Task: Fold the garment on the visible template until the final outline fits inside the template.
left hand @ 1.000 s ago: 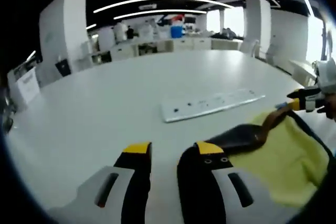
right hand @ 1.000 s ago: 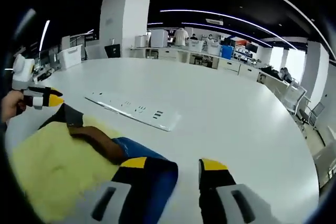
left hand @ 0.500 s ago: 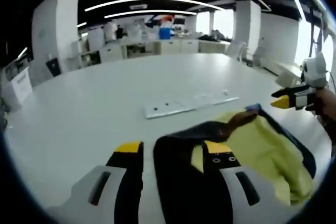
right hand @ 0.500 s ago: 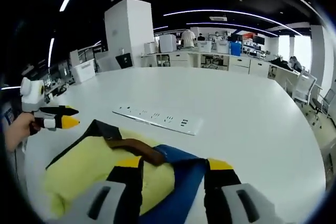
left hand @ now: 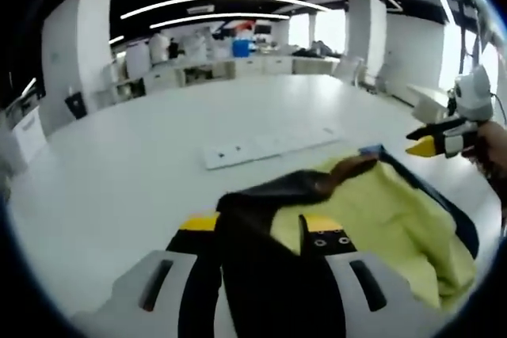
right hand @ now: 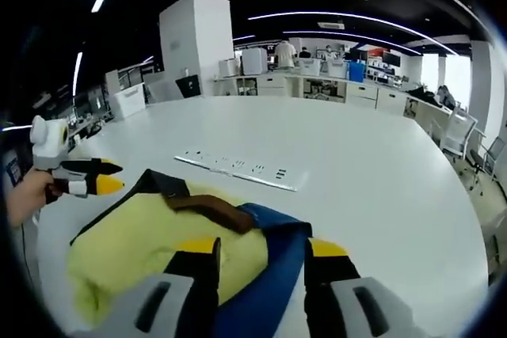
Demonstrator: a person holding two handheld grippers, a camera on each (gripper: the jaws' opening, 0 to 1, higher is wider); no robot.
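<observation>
No text, label, brand or number can be read; the marks on the white strip (right hand: 242, 169) are too small.

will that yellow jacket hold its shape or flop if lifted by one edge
Probably floppy: the jacket lies in soft rumples and its dark edge drapes between the left tongs. Likely light, thin cloth. It may slide easily on the smooth white table.
</observation>
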